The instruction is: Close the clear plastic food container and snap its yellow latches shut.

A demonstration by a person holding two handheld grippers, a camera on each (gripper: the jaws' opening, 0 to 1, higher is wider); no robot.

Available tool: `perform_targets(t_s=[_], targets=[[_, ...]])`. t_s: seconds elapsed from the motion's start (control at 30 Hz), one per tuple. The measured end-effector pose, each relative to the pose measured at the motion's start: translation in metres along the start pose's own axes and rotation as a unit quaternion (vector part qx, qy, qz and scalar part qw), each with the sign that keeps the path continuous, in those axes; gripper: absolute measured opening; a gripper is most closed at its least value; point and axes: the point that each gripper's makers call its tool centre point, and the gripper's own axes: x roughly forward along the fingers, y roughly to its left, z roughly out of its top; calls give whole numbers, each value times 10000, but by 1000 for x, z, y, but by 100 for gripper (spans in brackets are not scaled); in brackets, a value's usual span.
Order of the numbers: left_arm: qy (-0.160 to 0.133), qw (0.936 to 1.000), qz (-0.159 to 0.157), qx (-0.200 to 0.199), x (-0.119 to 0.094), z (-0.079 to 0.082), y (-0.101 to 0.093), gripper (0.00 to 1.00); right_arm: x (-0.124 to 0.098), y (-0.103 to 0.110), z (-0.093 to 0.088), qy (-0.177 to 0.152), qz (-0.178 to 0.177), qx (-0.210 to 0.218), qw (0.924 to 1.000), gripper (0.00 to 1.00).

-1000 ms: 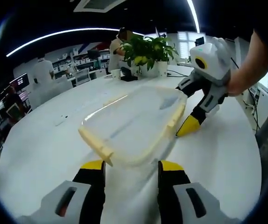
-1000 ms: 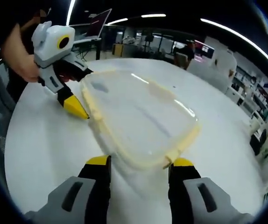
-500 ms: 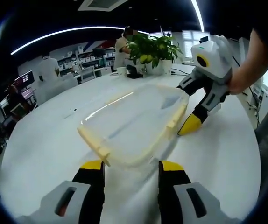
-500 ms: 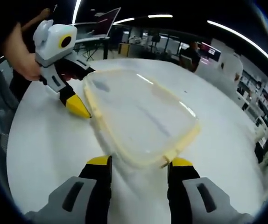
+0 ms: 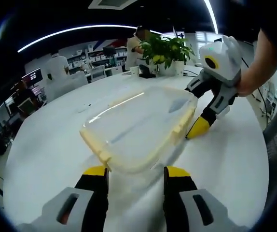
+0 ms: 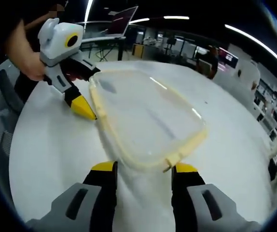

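Clear rectangular plastic food container with pale yellow latches sits lid-down-closed on the round white table, between the two grippers. Lid looks seated; latches look not yet snapped, can't confirm from here.

Left gripper: jaws apart, nothing held, tips just short of the container's near short end. A short-end latch lies just ahead and slightly left of the jaws.

Right gripper: also spread, empty. In its own view its jaws straddle the container's near corner with a latch tab close between them. In the left gripper view its yellow tip rests just beside the long-side latch.

Container's long axis runs away from the left gripper, roughly along its jaw line. Judgement: right gripper is nearer a latch, so it presses first; left braces the near end. Risk: container slides on the smooth table if unbraced.

Potted green plant at far table edge, well apart.
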Motion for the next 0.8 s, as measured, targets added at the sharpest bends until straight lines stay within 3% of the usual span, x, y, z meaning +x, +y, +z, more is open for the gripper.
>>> perform_targets(t_s=[0.4, 0.53, 0.6, 0.8], targets=[[43, 9999, 118, -31, -10, -8, 10, 40, 11, 10, 9, -52, 80, 78, 9999, 43], [70, 9999, 72, -19, -9, -10, 11, 39, 11, 10, 9, 81, 34, 92, 9999, 42], [156, 9996, 120, -189, -10, -15, 13, 39, 8, 13, 8, 214, 53, 1, 9998, 42], [18, 9988, 338, -346, -34, -2, 16, 42, -16, 18, 13, 151, -14, 144, 9998, 47]])
